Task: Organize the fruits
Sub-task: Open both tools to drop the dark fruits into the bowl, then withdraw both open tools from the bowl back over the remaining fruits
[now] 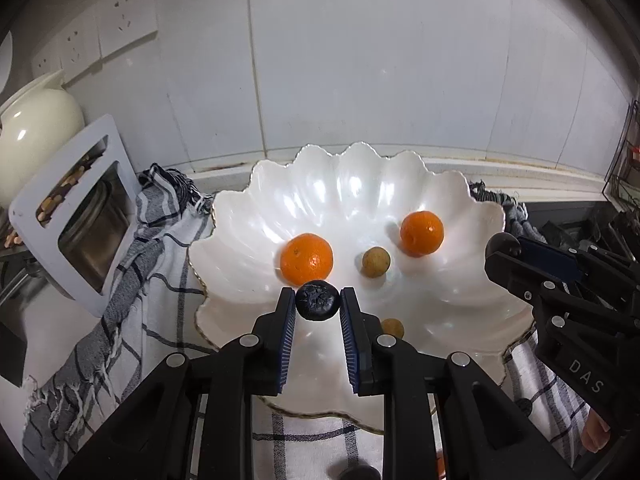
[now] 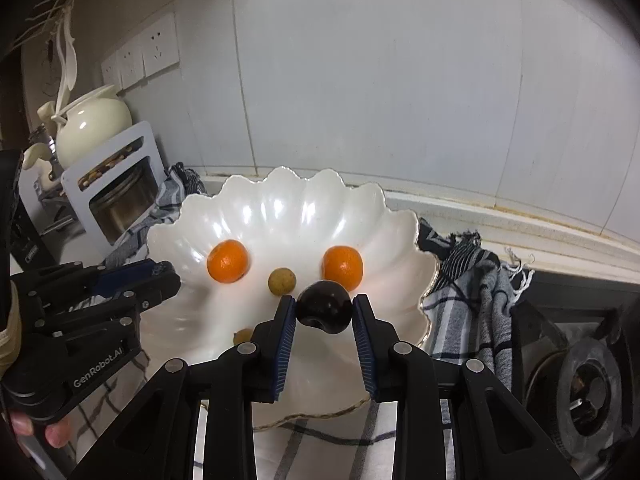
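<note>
A white scalloped bowl (image 1: 340,200) (image 2: 280,208) rests on a checked cloth. In it lie two oranges (image 1: 306,259) (image 1: 422,233) and two small tan fruits (image 1: 376,262) (image 1: 392,327). My left gripper (image 1: 318,300) is over the bowl's near side, shut on a dark wrinkled fruit (image 1: 318,304) held at its fingertips. My right gripper (image 2: 324,308) is shut on a glossy dark round fruit (image 2: 325,312), also over the bowl. In the right wrist view the oranges (image 2: 228,261) (image 2: 342,267) flank one tan fruit (image 2: 282,281). Each gripper shows at the other view's edge (image 1: 500,248) (image 2: 168,276).
The checked cloth (image 1: 120,320) covers the counter under the bowl. A white holder with a glass jar (image 1: 88,216) and a cream pot (image 1: 36,136) stand at the left. Behind is a tiled wall with sockets (image 1: 120,20). A gas burner (image 2: 588,392) sits at the right.
</note>
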Demonstrator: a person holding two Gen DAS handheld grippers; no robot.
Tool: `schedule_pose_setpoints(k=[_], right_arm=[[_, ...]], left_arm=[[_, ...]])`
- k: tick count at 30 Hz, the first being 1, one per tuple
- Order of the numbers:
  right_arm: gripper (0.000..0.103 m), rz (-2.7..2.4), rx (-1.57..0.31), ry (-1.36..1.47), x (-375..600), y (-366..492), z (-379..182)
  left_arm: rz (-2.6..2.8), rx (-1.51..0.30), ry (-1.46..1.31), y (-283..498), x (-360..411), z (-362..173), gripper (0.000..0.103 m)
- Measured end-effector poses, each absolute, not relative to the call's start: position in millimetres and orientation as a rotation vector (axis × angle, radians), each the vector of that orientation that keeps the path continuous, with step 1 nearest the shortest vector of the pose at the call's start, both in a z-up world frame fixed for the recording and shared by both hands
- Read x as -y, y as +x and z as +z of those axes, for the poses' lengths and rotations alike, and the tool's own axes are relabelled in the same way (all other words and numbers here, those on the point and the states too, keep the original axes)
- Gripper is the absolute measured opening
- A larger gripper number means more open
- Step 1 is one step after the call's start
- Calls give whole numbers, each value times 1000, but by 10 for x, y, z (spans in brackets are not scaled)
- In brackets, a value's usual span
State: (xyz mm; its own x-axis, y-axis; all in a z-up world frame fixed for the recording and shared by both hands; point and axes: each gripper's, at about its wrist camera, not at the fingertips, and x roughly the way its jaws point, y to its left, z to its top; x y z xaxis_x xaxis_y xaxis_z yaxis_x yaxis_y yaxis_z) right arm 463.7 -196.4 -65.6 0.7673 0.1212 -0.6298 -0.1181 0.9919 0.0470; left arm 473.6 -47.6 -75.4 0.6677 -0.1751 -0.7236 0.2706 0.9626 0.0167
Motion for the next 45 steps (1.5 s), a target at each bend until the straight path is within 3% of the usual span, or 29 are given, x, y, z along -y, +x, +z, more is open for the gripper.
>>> schedule_pose_setpoints(k=[2,4,7,18,32,45], right_arm=[[31,129,-687,3,1964,4645,-681],[33,129,-695,6,1970,4656,-697],[49,122,-694,12,1990,4649,-708],[49,96,-612,6,2008,4314,-480],[49,89,-470,-8,1885,3587,-42],[49,73,-437,6,1819,3064,16]], left_arm=[[-248,-801,128,4743,480,-769,41],[-247,-796,130,4739,476,-759,43],[-239,-788,134,4706,465,-732,47],[-218,-695,126,4316,348,-373,60],[-214,-577,115,3616,139,79,70],[-235,-538,125,3149,42,155,70]])
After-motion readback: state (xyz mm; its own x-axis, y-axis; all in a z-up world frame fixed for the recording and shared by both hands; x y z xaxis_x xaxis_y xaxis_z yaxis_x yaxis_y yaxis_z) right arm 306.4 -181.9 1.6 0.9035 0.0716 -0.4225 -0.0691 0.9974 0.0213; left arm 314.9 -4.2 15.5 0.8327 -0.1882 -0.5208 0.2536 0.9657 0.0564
